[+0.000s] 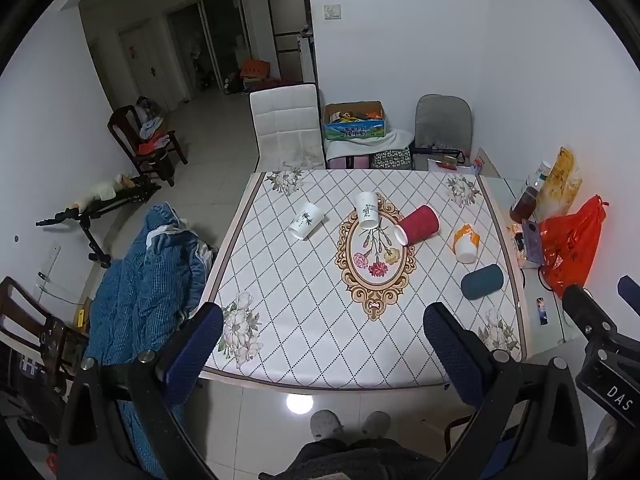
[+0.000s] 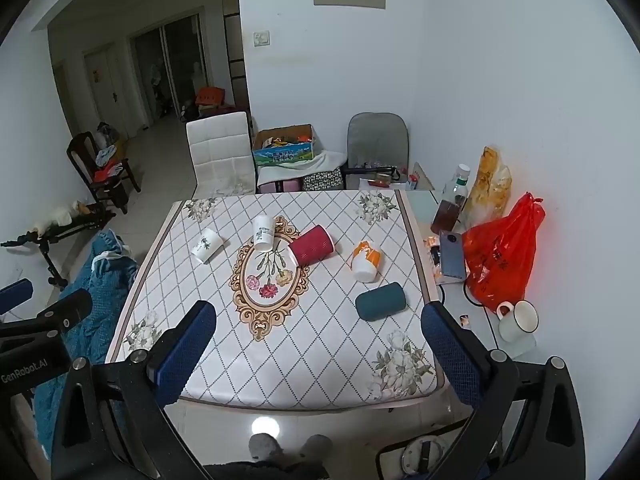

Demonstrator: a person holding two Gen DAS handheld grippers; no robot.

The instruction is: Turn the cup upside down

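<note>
Several cups lie on their sides on the patterned table (image 1: 304,320) (image 2: 280,360): a white cup with a plant print (image 1: 306,220) (image 2: 207,245), a white cup with dark lettering (image 1: 367,210) (image 2: 264,232), a red cup (image 1: 418,224) (image 2: 312,245), an orange-and-white cup (image 1: 466,242) (image 2: 365,262) and a dark teal cup (image 1: 482,282) (image 2: 380,301). My left gripper (image 1: 324,316) is open and empty, held above the table's near edge. My right gripper (image 2: 320,316) is open and empty, also above the near edge, well short of the cups.
A side surface on the right holds a red plastic bag (image 2: 500,256), a bottle (image 2: 452,204), a phone (image 2: 452,256) and a white mug (image 2: 518,320). A white chair (image 1: 286,124) and a grey chair (image 1: 442,120) stand behind the table. A blue blanket (image 1: 148,280) lies left.
</note>
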